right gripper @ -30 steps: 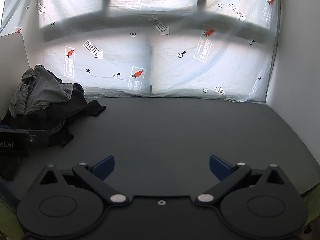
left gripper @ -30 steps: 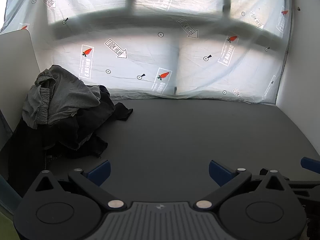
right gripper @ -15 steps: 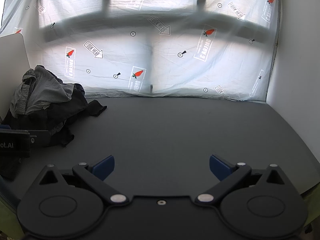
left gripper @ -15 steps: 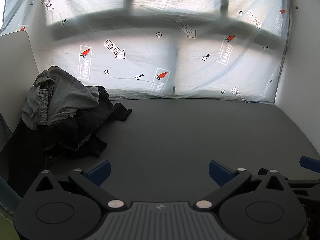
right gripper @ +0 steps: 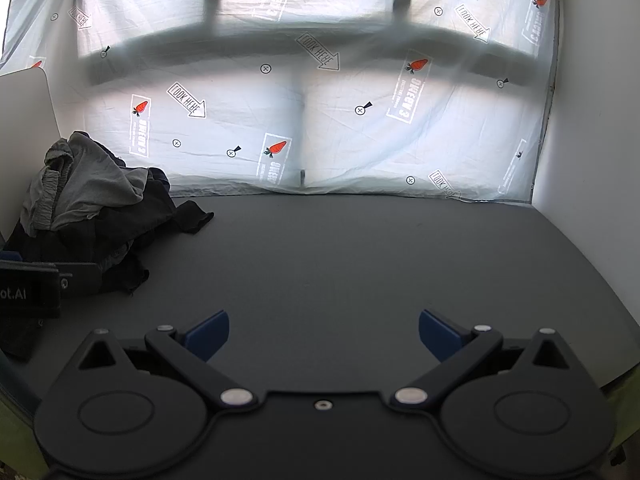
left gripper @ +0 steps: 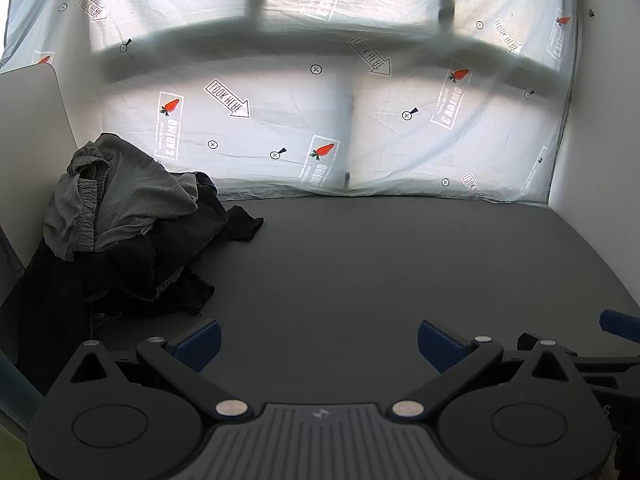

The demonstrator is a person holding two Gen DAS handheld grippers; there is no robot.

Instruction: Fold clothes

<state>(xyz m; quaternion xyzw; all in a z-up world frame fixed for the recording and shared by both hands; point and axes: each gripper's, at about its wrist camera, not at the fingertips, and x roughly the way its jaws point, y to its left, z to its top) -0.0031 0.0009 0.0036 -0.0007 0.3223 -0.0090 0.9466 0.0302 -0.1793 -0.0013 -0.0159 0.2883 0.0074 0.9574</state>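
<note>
A heap of crumpled clothes (left gripper: 120, 240) lies at the far left of the dark grey table (left gripper: 360, 264). A grey garment (left gripper: 120, 196) with an elastic waistband tops the heap, with black garments (left gripper: 168, 256) under it. The same heap (right gripper: 88, 208) shows at the left in the right wrist view. My left gripper (left gripper: 318, 340) hangs low over the table's near edge, open and holding nothing, right of the heap. My right gripper (right gripper: 324, 332) is open too, with bare table between its blue fingertips. A piece of the left gripper's body (right gripper: 32, 290) shows at the left edge.
A white printed sheet (left gripper: 320, 128) hangs behind the table. White walls close in the left side (left gripper: 28, 128) and the right side (left gripper: 600, 140). The right gripper's blue fingertip (left gripper: 618, 322) pokes in at the right edge of the left wrist view.
Hardly anything differs. Both views have drifted very slightly, and the clothes heap has not moved. Both grippers stay open.
</note>
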